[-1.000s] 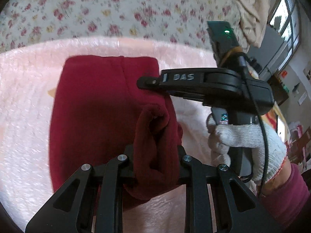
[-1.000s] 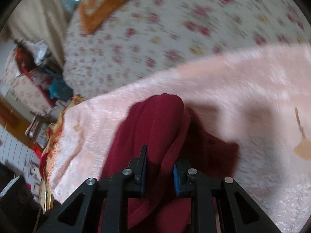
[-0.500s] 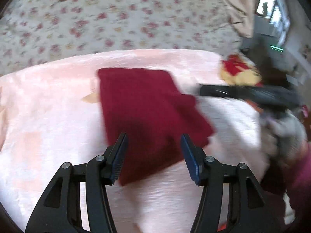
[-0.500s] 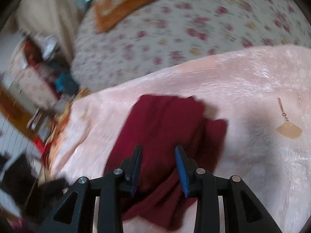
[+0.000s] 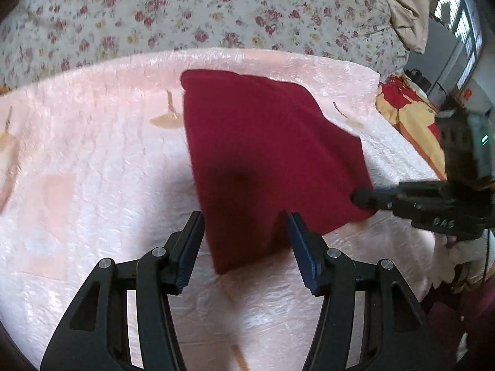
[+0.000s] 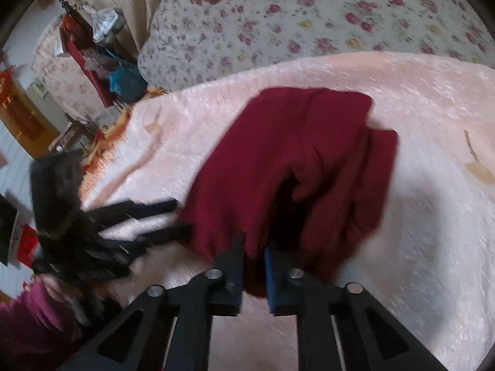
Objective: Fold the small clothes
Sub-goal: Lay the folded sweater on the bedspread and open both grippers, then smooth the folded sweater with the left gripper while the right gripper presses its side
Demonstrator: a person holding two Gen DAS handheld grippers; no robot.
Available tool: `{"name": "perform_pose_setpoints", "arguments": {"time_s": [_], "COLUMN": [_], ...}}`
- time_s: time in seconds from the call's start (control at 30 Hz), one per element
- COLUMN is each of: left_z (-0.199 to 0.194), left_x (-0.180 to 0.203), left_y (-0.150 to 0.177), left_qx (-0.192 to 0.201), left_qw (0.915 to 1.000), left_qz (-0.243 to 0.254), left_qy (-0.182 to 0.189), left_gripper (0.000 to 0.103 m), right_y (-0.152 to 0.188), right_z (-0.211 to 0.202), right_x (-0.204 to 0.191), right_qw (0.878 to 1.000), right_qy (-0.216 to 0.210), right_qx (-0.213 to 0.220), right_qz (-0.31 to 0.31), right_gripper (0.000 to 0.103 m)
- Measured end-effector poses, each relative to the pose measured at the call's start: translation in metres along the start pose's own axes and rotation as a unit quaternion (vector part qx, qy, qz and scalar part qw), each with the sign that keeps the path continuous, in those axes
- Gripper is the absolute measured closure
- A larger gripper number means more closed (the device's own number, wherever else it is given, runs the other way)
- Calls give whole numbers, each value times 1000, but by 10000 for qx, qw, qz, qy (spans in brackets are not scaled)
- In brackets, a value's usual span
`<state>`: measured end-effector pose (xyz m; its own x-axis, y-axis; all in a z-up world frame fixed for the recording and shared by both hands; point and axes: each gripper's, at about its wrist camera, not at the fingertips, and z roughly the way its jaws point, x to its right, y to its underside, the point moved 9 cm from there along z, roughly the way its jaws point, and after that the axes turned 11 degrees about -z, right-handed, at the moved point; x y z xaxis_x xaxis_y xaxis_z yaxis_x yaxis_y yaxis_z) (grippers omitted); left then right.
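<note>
A dark red garment (image 5: 263, 142) lies folded on the pink blanket (image 5: 92, 154). My left gripper (image 5: 244, 241) hovers open over its near edge, and the pads do not press the cloth. At the garment's right corner is my right gripper (image 5: 360, 199). In the right wrist view, the right gripper (image 6: 253, 259) is shut on the near hem of the garment (image 6: 294, 154), with cloth pinched between the pads. The left gripper (image 6: 179, 216) shows at the garment's left edge with its fingers spread.
The pink blanket (image 6: 433, 216) covers a bed with a floral bedspread (image 5: 216, 15) behind. A red and yellow cloth (image 5: 408, 114) lies past the blanket's right edge. A white-gloved hand (image 5: 458, 253) holds the right gripper. Cluttered furniture (image 6: 92, 46) stands beside the bed.
My left gripper let go of the bunched cloth and drew back, open. The right gripper released, shifted, then closed on the near hem. The garment now lies flatter.
</note>
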<state>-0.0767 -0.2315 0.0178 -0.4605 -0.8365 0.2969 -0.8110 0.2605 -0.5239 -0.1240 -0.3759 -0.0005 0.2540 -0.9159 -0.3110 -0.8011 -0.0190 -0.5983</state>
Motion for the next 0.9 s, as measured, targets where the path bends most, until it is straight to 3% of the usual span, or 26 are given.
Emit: {"name": "perform_pose_setpoints", "arguments": {"time_s": [0.17,0.3,0.43,0.5,0.53,0.6,0.7,0.8,0.9], "left_z": [14,23,27,28,28,29,30,31,31], "left_x": [-3,0,0,0,0,0,0,0,-1], "left_y": [-5,-5,-6,-6,-7,-7,-7,-8,-9], "left_qx": [-51,-70,-57,-54,-50,-40,-25,-12,-11], "left_qw": [9997,9997,9997,9997,9997,9997,9997,9997,9998], "left_qz": [-225,-228,-214,-217,-216,-216,-187,-164,-179], "left_qy": [11,-43,-78,-92,-96,-109,-152,-173,-131], "left_gripper": [48,48,48,47,47,47,47,46,46], "right_y": [29,18,-11,-26,-32,-44,-60,-68,-56], "right_z": [5,-17,-47,-48,-45,-34,-12,3,15], "right_x": [14,7,8,12,14,19,23,31,48], "right_qw": [9994,9998,9979,9969,9966,9959,9957,9925,9881], "right_qy": [-119,-38,119,324,429,608,716,1142,1522], "right_qx": [-43,74,557,657,636,577,490,408,177], "right_qz": [330,155,316,300,306,342,336,175,154], "right_gripper": [96,96,95,86,67,56,56,60,65]}}
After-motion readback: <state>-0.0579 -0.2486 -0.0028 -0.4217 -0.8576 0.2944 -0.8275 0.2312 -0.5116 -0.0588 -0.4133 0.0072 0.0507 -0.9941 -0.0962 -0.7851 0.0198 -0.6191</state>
